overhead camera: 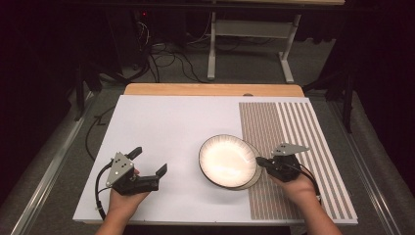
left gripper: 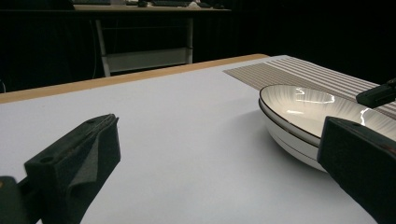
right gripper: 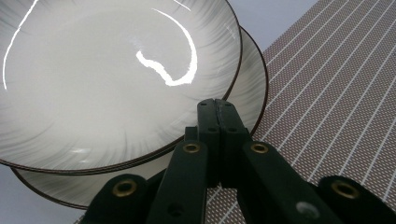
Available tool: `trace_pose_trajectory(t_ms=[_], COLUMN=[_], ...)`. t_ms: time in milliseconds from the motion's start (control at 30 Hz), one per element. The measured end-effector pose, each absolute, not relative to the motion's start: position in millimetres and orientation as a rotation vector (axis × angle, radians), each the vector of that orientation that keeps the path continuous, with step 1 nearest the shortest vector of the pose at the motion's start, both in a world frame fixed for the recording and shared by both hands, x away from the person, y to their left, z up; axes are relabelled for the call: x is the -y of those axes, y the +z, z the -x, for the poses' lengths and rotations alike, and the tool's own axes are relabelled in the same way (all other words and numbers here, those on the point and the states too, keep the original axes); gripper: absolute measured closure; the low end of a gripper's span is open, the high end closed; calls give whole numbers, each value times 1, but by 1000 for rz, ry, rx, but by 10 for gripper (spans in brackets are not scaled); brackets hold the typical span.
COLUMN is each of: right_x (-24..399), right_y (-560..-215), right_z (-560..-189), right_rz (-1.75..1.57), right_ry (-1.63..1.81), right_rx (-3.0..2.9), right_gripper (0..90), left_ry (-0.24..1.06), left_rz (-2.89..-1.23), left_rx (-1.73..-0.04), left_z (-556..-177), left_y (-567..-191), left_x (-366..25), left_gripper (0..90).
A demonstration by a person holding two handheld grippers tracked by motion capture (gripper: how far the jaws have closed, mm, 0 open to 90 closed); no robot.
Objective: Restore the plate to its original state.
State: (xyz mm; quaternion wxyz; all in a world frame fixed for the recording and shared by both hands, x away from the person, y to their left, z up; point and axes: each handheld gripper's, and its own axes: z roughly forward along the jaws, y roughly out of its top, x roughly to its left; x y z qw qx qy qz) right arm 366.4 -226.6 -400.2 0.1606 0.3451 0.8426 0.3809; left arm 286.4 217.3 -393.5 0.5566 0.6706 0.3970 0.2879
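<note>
The stacked plates are the one obstacle on the white sheet. Left of the plates the sheet lies bare as far as the open left gripper; beyond the plates it is bare up to the wooden table edge. Right of the plates the closed right gripper sits at their rim over the flat striped mat, blocking that side.

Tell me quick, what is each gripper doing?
Left gripper: open, holding nothing.
Right gripper: shut, jaws pressed together at the rim of the stacked plates; whether it pinches the rim cannot be told.
</note>
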Motion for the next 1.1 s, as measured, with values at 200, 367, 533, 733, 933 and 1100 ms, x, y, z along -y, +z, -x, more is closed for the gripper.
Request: trace_pose_trajectory(t_ms=[200, 367, 533, 733, 933, 1100], right_x=[226, 227, 229, 230, 233, 238], right_y=[-400, -400, -399, -399, -398, -397], right_z=[-366, -365, -366, -365, -366, -366], right_rz=[-987, -990, -988, -1000, -1007, -1029], right_ry=[1088, 1088, 1086, 1089, 1086, 1087], right_rx=[-2402, -2397, -2394, -2389, -2378, -2364], right_gripper=[900, 900, 900, 900, 900, 900], left_ry=[681, 679, 676, 676, 674, 674], left_rz=[-1584, -1585, -1583, -1587, -1589, -1591], left_rx=[-936, -936, -938, -938, -939, -939], left_z=[-286, -286, -287, -287, -287, -287], left_y=[-393, -393, -394, -394, -395, -395], left_x=[-218, -218, -218, -218, -218, -218], left_gripper=[2, 2, 2, 2, 2, 2])
